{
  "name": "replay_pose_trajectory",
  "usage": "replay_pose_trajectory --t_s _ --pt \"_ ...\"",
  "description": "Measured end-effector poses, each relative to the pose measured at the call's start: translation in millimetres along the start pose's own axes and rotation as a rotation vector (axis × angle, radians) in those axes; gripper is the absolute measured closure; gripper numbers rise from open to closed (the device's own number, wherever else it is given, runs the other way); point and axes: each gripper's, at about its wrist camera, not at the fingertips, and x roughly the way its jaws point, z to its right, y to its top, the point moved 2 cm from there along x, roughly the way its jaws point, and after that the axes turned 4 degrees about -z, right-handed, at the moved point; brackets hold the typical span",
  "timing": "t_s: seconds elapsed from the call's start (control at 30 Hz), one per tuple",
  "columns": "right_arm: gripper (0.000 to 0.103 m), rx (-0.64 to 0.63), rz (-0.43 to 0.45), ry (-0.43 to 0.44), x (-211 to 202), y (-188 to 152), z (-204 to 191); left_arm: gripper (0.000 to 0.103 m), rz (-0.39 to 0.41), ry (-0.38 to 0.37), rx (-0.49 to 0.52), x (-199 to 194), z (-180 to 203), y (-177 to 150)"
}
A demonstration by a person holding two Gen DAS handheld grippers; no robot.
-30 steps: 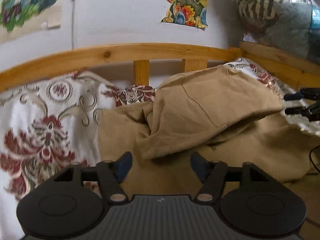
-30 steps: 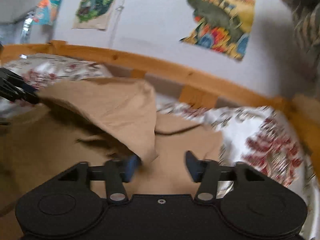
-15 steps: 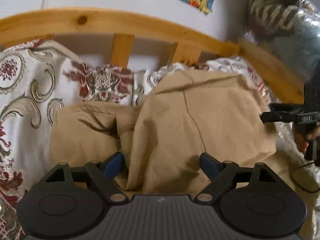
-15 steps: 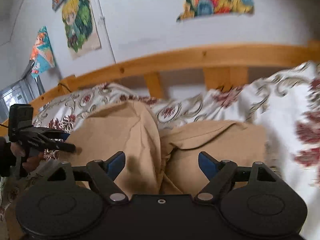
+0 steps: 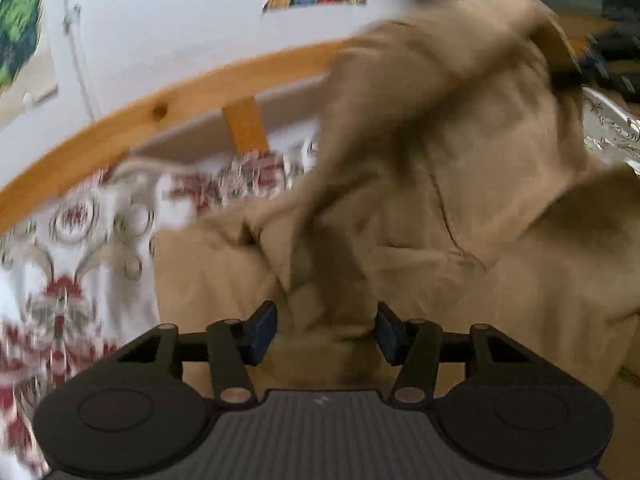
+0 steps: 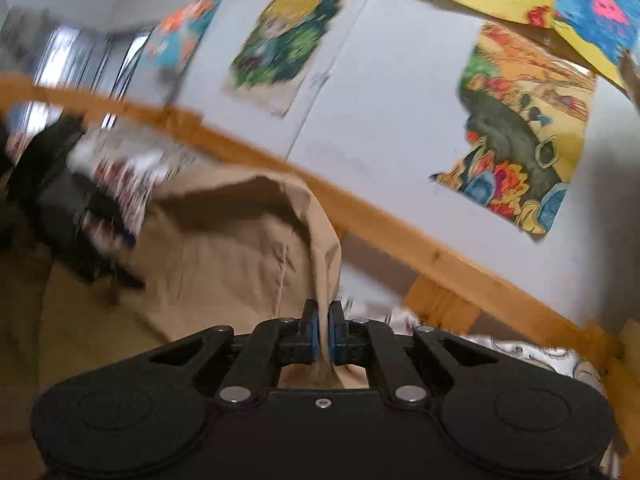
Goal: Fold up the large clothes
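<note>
A large tan garment [image 5: 460,184] lies across a bed covered by a white sheet with red floral print [image 5: 60,264], and a wooden bed rail [image 5: 168,104] runs behind it below a wall hung with colourful drawings [image 6: 520,140]. The right gripper [image 6: 323,332] has just been closing, and its blue pads [image 6: 314,332] are now pinched on a thin edge of the cloth, which rises straight ahead of the tongs in a taut ridge; this looks like a corner grip meant for lifting one side so the cloth can be carried over for a fold. The left gripper [image 5: 324,330] has also been closing but stands partly apart, with a bunched fold of the same garment between its pads [image 5: 264,330]. The right-hand pad seems to touch the cloth while the left-hand one stands just clear, so it appears not yet to be clamped. The rest of the garment lies ahead of and to the right of the left tongs, draped upward toward the other gripper, probably because the right hand is raising it.
</note>
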Motion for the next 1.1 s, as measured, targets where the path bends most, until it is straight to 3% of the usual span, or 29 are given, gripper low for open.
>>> replay_pose_trajectory --t_s 0.07,0.17,0.27,0.37,0.43,0.5,0.57,0.67,0.83,0.9,0.93,0.97,1.0,1.03,1.1 --pt "0.084 0.048 -0.078 0.024 -6.1 -17.5 -2.0 0.031 -0.006 -0.101 -0.102 -15.5 -9.4 -9.8" --pt "0.064 0.29 -0.149 0.09 -28.3 -37.0 10.4 0.021 -0.028 -0.259 -0.275 -37.6 -29.0 -28.1" --pt "0.049 0.581 -0.192 0.194 -47.9 -56.4 26.9 0.02 -0.076 -0.372 -0.428 -48.3 -50.5 -43.0" --pt "0.032 0.921 -0.21 0.324 -46.6 -79.4 43.7 0.019 -0.064 -0.468 -0.651 -48.0 -80.0 -48.6" --pt "0.029 1.075 -0.212 0.364 -34.8 -87.2 51.6 0.019 -0.051 -0.515 -0.768 -39.9 -93.7 -49.6" --pt "0.029 1.153 -0.194 0.382 -19.9 -85.1 56.3 0.019 -0.066 -0.513 -0.814 -23.0 -100.5 -45.8" --pt "0.028 1.15 -0.204 0.34 -4.1 -78.5 59.6 0.032 -0.105 -0.477 -0.819 -4.6 -100.7 -38.8" --pt "0.033 1.114 -0.243 0.244 21.0 -69.5 62.3 0.041 -0.153 -0.407 -0.823 11.9 -99.9 -28.5" --pt "0.059 1.059 -0.313 0.133 44.1 -74.6 63.1 0.044 -0.152 -0.338 -0.87 24.0 -101.8 -23.3" --pt "0.074 1.055 -0.317 0.114 52.4 -77.7 63.8 0.054 -0.15 -0.309 -0.891 29.7 -105.7 -23.0" --pt "0.076 1.05 -0.311 0.114 56.1 -77.0 64.5 0.066 -0.154 -0.3 -0.902 34.9 -108.2 -20.7" --pt "0.085 1.046 -0.302 0.12 60.8 -75.9 65.4 0.079 -0.158 -0.303 -0.905 38.9 -110.4 -19.0" --pt "0.099 1.036 -0.291 0.12 64.4 -72.9 66.5 0.084 -0.159 -0.295 -0.9 41.2 -111.3 -16.5" --pt "0.101 1.011 -0.275 0.113 66.2 -67.9 66.6 0.094 -0.135 -0.282 -0.877 39.8 -110.7 -12.7" --pt "0.103 0.903 -0.209 0.065 65.3 -49.6 65.2 0.099 -0.032 -0.247 -0.785 25.7 -105.2 -3.2"
